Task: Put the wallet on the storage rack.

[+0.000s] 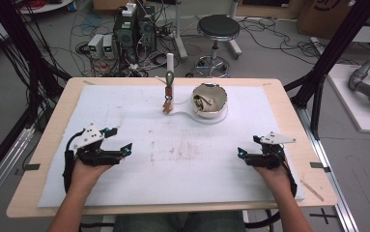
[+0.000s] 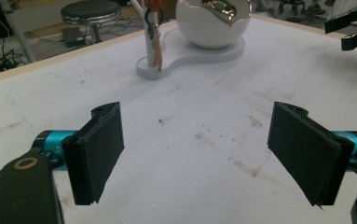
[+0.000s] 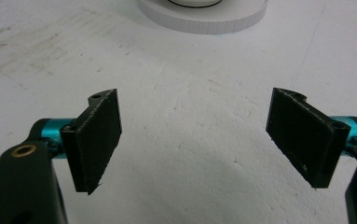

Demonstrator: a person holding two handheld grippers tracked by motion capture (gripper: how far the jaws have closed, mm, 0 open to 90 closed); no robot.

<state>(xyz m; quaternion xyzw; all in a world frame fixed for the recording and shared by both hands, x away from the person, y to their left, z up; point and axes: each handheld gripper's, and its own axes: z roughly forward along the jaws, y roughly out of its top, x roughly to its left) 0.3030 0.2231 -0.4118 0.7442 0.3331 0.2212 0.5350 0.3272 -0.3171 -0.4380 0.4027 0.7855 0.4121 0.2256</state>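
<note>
- My left gripper (image 1: 117,140) rests low over the white mat (image 1: 139,183) at its near left, jaws wide apart, nothing between them.
- My right gripper (image 1: 248,147) sits at the near right, jaws likewise spread and empty.
- The egg bowl (image 1: 210,100) stands on its white base (image 1: 221,117) at the mat's far middle, well apart from both grippers.
- Just left of it, keys (image 1: 167,103) hang from the base's post (image 1: 170,63).

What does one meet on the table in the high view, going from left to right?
Left claw → small post with hanging keys → white egg-shaped bowl → right claw.
</note>
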